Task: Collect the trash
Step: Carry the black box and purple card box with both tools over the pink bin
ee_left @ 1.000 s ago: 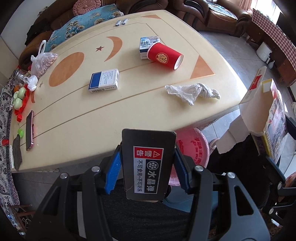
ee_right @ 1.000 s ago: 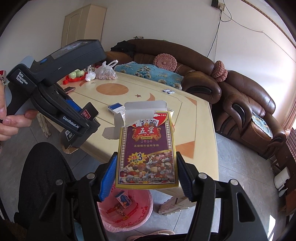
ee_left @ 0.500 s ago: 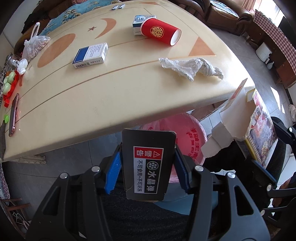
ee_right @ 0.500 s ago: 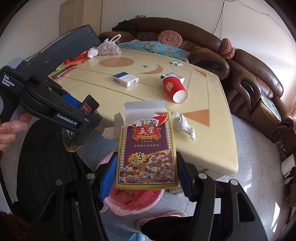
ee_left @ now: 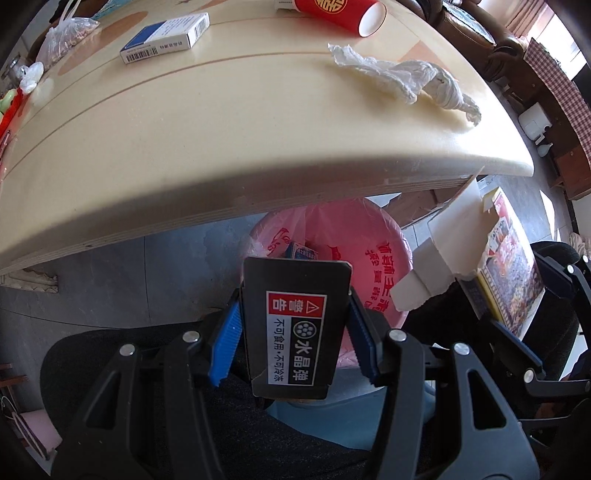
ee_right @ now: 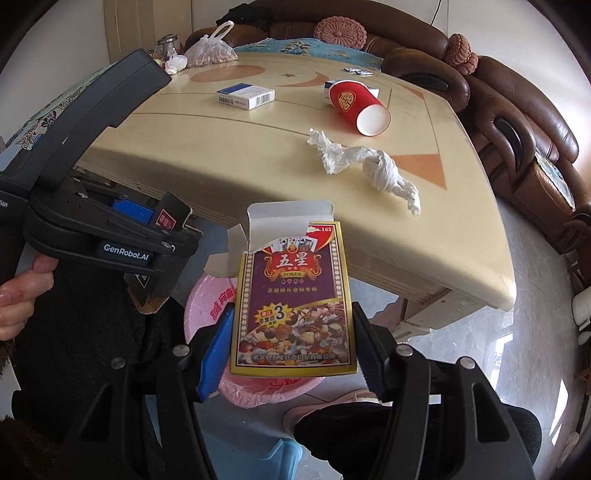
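Note:
My left gripper [ee_left: 293, 341] is shut on a black box with a red warning label [ee_left: 295, 325], held above the pink-lined trash bin [ee_left: 373, 254] below the table edge. My right gripper [ee_right: 291, 343] is shut on an open purple poker card box [ee_right: 291, 299], also over the bin [ee_right: 210, 299]. That card box shows at the right of the left wrist view [ee_left: 509, 273]. On the table lie a crumpled white tissue [ee_left: 402, 79], a tipped red paper cup [ee_left: 340, 11] and a blue-white box [ee_left: 166, 37].
The cream table [ee_left: 184, 147] fills the upper view, its edge overhanging the bin. A small box [ee_left: 301, 253] lies inside the bin. A bag of nuts [ee_right: 210, 51] sits at the far table side. Brown sofas [ee_right: 517, 122] stand behind and right.
Both grippers have dropped lower and moved toward the table edge, each still holding its box. The bin is now closer and larger in both views.

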`<action>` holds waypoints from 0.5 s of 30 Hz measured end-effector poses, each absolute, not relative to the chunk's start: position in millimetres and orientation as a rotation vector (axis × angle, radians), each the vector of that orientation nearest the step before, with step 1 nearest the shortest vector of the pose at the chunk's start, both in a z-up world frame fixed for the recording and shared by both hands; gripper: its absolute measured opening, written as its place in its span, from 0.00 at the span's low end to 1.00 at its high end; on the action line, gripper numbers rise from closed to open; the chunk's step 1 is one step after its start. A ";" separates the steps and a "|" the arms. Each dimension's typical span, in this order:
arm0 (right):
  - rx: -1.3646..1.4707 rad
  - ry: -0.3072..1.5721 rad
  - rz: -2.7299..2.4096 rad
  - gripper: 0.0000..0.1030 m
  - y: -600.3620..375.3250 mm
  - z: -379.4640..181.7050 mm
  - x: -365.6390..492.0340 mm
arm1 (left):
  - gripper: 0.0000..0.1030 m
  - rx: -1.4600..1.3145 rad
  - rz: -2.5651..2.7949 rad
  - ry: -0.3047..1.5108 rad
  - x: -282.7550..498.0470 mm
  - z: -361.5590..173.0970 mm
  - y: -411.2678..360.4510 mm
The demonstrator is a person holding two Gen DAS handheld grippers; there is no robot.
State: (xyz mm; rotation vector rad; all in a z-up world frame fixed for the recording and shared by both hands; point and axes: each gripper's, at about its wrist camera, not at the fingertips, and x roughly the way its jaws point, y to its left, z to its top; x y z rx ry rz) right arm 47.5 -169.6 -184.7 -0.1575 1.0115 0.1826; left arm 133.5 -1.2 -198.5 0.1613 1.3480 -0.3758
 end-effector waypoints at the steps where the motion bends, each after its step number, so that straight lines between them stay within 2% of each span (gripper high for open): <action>1: -0.153 1.024 0.182 0.57 -170.6 -190.3 50.0 | 0.52 0.149 -0.382 1.364 133.5 -205.0 -1.3; 15: -0.083 1.180 0.171 0.57 -184.7 -261.6 79.2 | 0.52 0.014 -0.351 1.497 143.2 -280.4 8.0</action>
